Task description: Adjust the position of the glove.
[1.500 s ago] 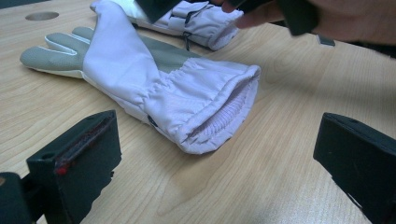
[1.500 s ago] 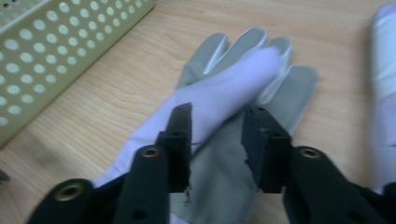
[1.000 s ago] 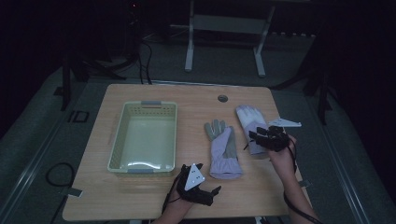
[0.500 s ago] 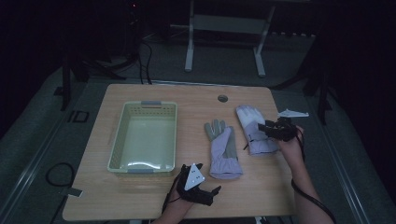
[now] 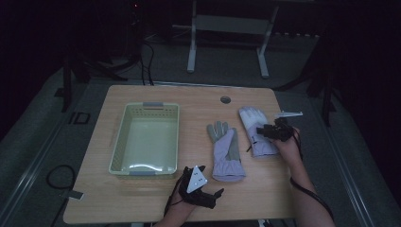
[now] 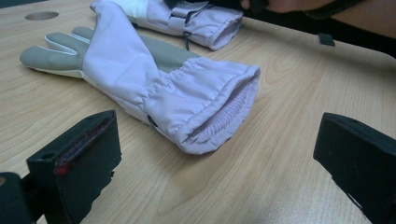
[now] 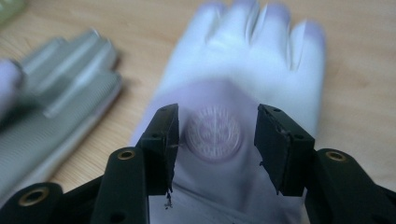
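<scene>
Two gloves lie side by side on the table (image 5: 142,203), fingers pointing away from the person, cuffs toward them. The right gripper (image 5: 261,131) sits right over the right glove (image 5: 250,120) — its jaws part-way open, straddling the round printed badge (image 7: 213,134) on the glove's back, nothing pinched yet. That glove's long axis runs straight ahead of those jaws. The left gripper (image 5: 213,195), jaws wide and empty, rests low near the front edge, just short of the left glove's (image 5: 226,151) open cuff (image 6: 219,119). A basket (image 5: 118,142) sits off to the left.
</scene>
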Motion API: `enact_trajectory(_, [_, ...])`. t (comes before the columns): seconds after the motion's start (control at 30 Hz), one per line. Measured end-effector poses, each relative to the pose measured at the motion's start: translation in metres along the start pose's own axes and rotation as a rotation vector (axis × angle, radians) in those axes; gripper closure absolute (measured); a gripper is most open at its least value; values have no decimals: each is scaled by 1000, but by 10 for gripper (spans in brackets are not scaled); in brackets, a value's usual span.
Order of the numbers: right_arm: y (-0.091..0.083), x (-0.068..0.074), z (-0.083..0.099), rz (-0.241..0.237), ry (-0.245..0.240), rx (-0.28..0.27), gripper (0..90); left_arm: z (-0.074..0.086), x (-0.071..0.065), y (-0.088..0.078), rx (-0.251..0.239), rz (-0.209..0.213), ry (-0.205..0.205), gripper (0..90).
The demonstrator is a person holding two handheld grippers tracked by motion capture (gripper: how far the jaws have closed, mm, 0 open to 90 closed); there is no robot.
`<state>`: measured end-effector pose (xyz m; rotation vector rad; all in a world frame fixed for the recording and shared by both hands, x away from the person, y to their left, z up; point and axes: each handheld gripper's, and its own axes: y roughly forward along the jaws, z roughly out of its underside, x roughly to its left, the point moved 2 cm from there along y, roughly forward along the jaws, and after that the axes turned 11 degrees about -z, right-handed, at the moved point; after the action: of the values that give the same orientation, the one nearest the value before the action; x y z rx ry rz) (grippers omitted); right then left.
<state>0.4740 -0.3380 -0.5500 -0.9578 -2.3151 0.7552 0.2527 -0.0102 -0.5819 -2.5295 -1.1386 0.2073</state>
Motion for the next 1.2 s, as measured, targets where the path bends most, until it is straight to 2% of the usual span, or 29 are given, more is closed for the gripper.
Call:
enact_trajectory(0.17, [5, -3, 6, -17, 19, 21, 629, 0, 0, 0, -1, -1, 0, 11])
enact_trajectory(0.27, [4, 1, 4, -4, 34, 30, 727, 0, 0, 0, 0, -2, -1, 11])
enact_trajectory(0.37, [-3, 5, -1, 11, 63, 30, 779, 0, 0, 0, 1, -2, -2, 10])
enact_trajectory(0.67, [-43, 15, -6, 13, 98, -19, 794, 0, 0, 0, 1, -3, -1, 11])
enact_trajectory(0.93, [-82, 42, -2, -29, 82, -62, 794, 0, 0, 0, 2, -6, 3, 11])
enact_trajectory(1.2, [-111, 68, 13, 24, 70, -73, 793, 0, -1, 0, 1, -7, 0, 11])
